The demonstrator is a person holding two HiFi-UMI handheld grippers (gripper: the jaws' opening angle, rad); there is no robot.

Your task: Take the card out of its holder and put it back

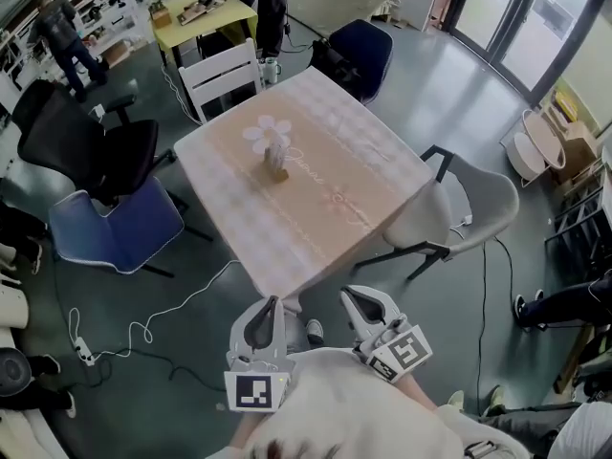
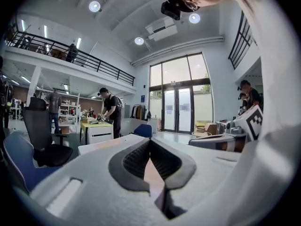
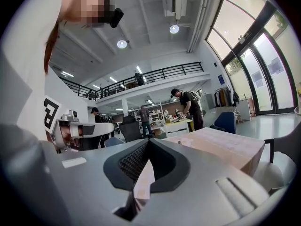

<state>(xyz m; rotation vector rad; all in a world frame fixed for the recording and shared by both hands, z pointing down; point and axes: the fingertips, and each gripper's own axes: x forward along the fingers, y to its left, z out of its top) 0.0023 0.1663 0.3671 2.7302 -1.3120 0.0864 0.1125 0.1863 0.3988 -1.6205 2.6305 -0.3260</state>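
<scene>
Both pinched shut and empty: left tool (image 1: 262, 325) and right tool (image 1: 366, 306) were held level near the body, short of the counter (image 1: 382, 175), likely pre-reach. The card (image 1: 267, 134) sat in its holder (image 1: 276, 165) mid-counter. Only the head view showed that; the gripper views confirmed the jaws met.

In front of me the table (image 1: 363, 161) wears a pale pink checked cloth; near its middle stands 1 small holder (image 1: 277, 168), upright; a white flower-shaped card (image 1: 267, 134) sits in it.
</scene>
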